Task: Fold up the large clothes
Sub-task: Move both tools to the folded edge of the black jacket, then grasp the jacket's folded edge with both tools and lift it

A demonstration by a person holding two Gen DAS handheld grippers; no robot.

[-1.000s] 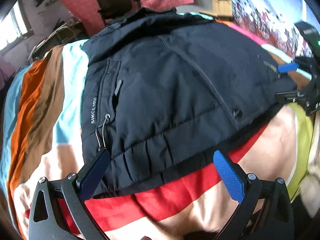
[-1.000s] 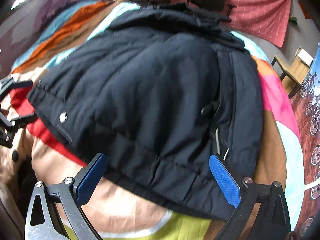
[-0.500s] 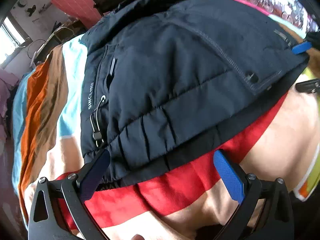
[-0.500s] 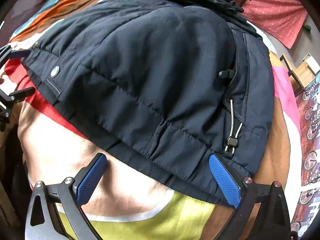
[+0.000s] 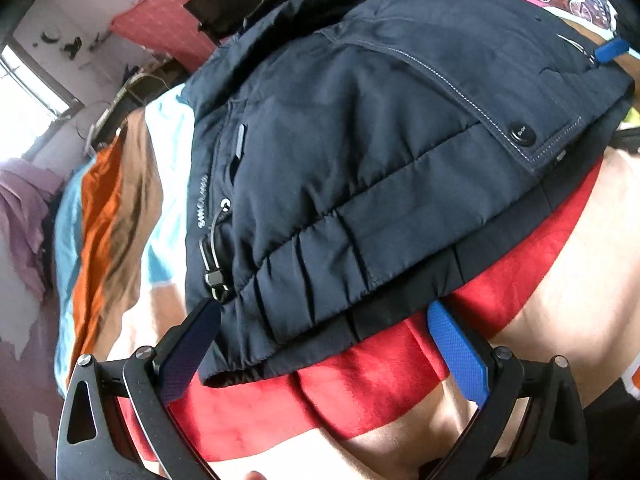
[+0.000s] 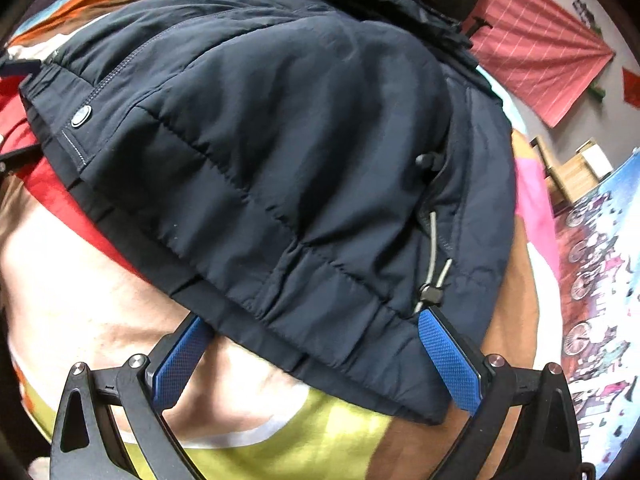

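Note:
A dark navy padded jacket [image 5: 360,152] lies on a bed with a striped sheet [image 5: 120,208]; it also fills the right wrist view [image 6: 300,152]. My left gripper [image 5: 324,344] is open, its jaws astride the jacket's hem at its left corner, by a drawcord toggle [image 5: 214,276]. My right gripper [image 6: 316,356] is open, its jaws astride the hem near the right corner, by another toggle [image 6: 430,294]. The hem lies between the fingers in both views, not pinched. The right gripper's blue fingertip [image 5: 610,50] shows at the far right of the left wrist view.
The sheet shows red [image 5: 360,392], peach and yellow-green [image 6: 312,440] bands near the grippers. A black office chair [image 5: 224,8] and a red wall cloth [image 6: 536,52] stand beyond the bed. A wooden stand [image 6: 576,172] and a bicycle-pattern cloth [image 6: 600,288] are at right.
Both grippers have moved forward and lower toward the jacket's hem, so the hem now sits between their open fingers. The jacket has not moved.

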